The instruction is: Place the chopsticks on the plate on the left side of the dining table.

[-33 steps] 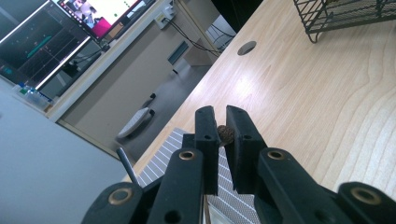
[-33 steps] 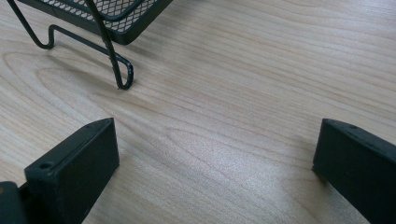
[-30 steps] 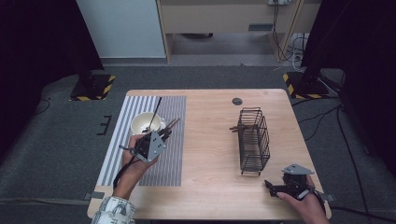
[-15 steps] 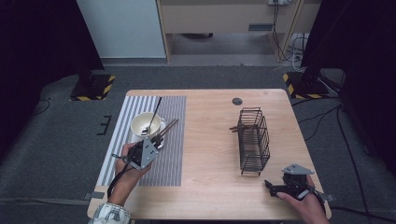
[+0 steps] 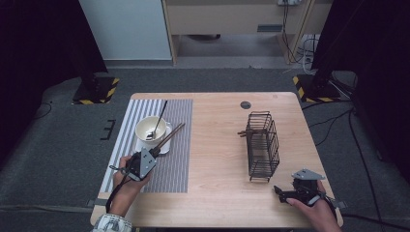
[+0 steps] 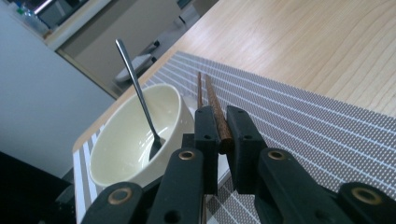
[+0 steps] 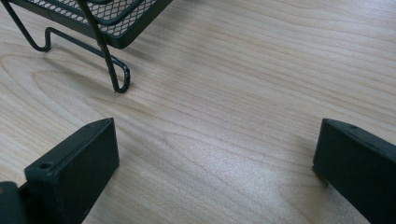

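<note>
My left gripper has its fingers clamped tight on a pair of brown chopsticks, which stick out ahead of them over the striped placemat. Seen from above, the sticks slant up and to the right past the cream bowl, which sits just beside them on the mat with a long-handled spoon leaning inside it. My right gripper rests low over the bare counter near its front right corner, fingers spread wide with nothing between them. The black wire rack stands just beyond it; one wire foot sits ahead of my right fingers.
</note>
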Tool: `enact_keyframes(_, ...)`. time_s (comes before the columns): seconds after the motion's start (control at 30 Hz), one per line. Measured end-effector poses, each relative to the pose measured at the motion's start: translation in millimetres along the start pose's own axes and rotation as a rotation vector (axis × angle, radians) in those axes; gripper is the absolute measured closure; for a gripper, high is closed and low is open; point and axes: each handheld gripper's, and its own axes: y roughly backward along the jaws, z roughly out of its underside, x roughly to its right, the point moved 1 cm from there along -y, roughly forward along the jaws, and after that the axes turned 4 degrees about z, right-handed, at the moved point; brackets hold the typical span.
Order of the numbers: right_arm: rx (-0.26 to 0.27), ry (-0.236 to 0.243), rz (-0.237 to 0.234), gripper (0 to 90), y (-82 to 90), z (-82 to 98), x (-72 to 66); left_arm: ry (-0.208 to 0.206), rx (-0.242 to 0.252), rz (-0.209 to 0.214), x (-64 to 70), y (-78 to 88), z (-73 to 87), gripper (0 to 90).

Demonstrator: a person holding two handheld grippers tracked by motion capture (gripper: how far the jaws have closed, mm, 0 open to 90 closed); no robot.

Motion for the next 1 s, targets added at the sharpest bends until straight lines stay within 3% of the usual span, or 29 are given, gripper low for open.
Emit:
enact_keyframes(0.5, 0.000, 0.000, 0.000, 0.2, -0.1, -0.1, 0.1, 0.110, -0.112, 0.001, -2.6, 0.9, 29.7, 83.1)
enact_keyframes(0.73, 0.000, 0.001, 0.000, 0.2, -0.1, -0.1, 0.2, 0.140, -0.172, 0.022, -0.3, -0.8, 37.2, 82.9)
enact_keyframes(0.87, 0.000, 0.001, 0.000, 0.2, -0.1, -0.1, 0.2, 0.186, -0.205, 0.027, -1.0, -2.4, 41.8, 83.0)
enact_keyframes(1.0, 0.000, 0.000, 0.000, 0.2, 0.0, -0.1, 0.1, 0.196, -0.223, 0.040, 0.9, -2.9, 43.9, 83.0)
